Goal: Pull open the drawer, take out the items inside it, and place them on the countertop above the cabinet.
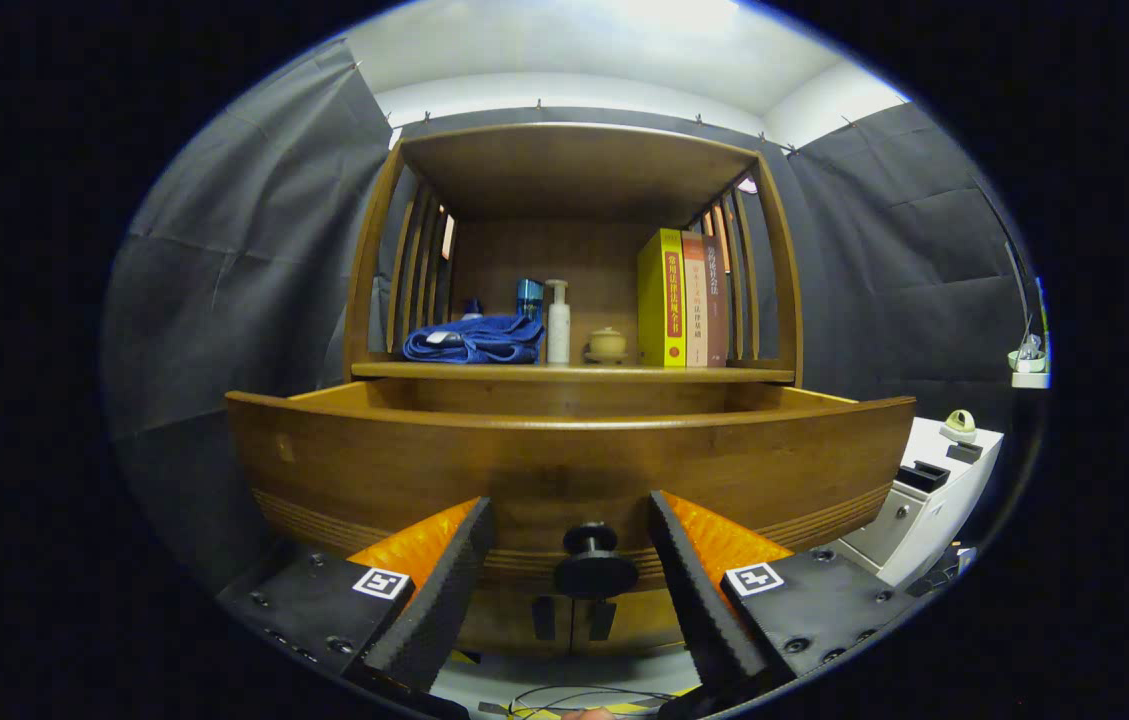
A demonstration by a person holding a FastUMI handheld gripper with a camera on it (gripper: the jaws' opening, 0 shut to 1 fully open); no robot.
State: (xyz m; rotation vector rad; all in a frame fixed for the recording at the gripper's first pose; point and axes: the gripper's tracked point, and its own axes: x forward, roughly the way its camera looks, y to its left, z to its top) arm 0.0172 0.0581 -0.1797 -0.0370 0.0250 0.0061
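Drawer (564,455) glossy wood; knob (594,565) matt; towel (472,340) cloth.

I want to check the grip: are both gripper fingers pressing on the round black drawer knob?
No, the gripper is open, and the round black drawer knob sits between its fingers with a gap on each side.

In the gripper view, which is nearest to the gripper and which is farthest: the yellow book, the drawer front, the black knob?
The gripper is open.
1. Black knob: between the fingers, untouched.
2. Drawer front: just behind the knob, drawer pulled out.
3. Yellow book: upright on the countertop, beyond the drawer, to the right.
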